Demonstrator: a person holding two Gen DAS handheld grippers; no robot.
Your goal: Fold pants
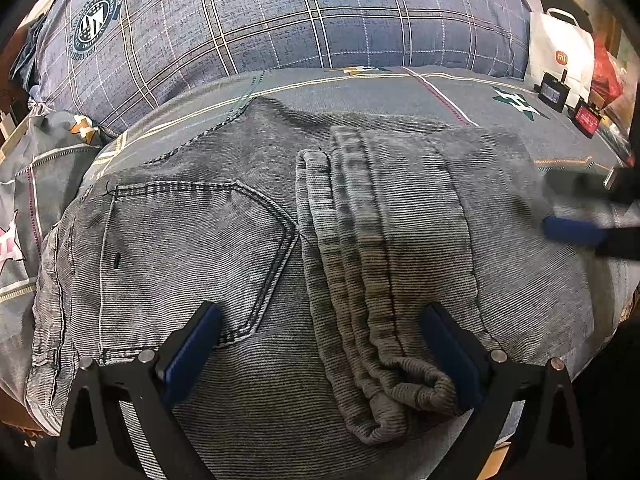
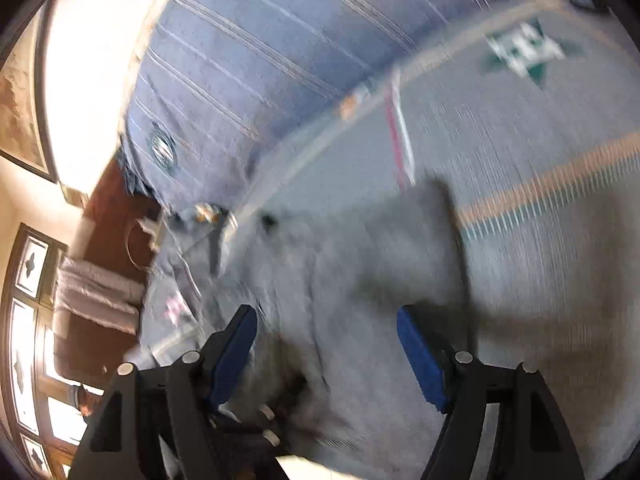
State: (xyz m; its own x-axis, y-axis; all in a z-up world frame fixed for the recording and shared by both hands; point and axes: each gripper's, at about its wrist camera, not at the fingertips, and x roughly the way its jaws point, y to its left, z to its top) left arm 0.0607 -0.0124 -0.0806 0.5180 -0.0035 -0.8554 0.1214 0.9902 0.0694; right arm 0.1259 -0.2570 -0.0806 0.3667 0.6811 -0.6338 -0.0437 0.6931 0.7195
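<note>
Grey jeans (image 1: 248,248) lie folded on the bed sheet (image 1: 400,88), with a back pocket (image 1: 188,256) to the left and a bunched leg (image 1: 360,280) laid down the middle. My left gripper (image 1: 320,312) hovers open just over them, the bunched leg lying between its blue pads (image 1: 192,348) without being pinched. At the right edge of the left wrist view my right gripper (image 1: 580,216) shows as a blur over the jeans' right side. The right wrist view is blurred: the right gripper (image 2: 326,316) is open over the jeans (image 2: 360,300), nothing between its fingers.
A plaid blue duvet (image 1: 300,12) is heaped behind the jeans. At the bed's right edge stand a white paper bag (image 1: 560,48), two small black devices (image 1: 554,92) and red packaging (image 1: 606,68). A window and wooden furniture (image 2: 112,216) lie beyond the bed's left side.
</note>
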